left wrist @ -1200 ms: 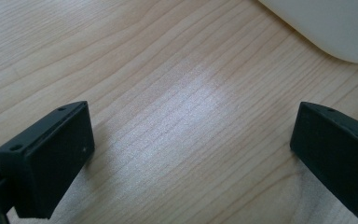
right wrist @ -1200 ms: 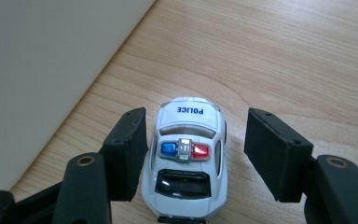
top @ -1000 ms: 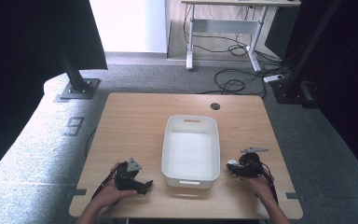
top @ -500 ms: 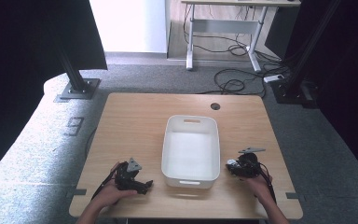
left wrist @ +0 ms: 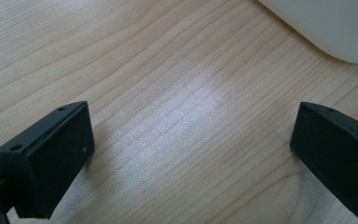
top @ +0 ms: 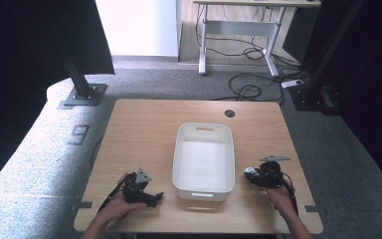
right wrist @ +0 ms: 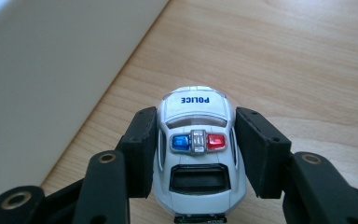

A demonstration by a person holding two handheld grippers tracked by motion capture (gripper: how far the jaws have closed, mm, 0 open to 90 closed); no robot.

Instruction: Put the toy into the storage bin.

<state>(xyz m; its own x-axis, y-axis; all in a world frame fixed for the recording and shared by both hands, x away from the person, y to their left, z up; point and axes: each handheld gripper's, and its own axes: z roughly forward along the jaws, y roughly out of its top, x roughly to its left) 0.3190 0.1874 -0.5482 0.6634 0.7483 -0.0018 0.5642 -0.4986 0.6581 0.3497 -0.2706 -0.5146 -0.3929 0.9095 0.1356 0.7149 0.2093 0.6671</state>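
Jaws of the right gripper (right wrist: 193, 149), lately closing, are now pinched on the toy police car (right wrist: 196, 154) on the tabletop (right wrist: 307, 56) beside the white bin (top: 204, 159), so lifting seems next, while the left gripper (left wrist: 193, 154) is held spread and empty.

lab: black curtains (top: 40, 45), frame posts (top: 77, 74), floor cables (top: 251, 89), desk (top: 238, 30).

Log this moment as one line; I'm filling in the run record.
right gripper: just closed on toy police car, on table beside white bin | left gripper: open, nothing between jaws
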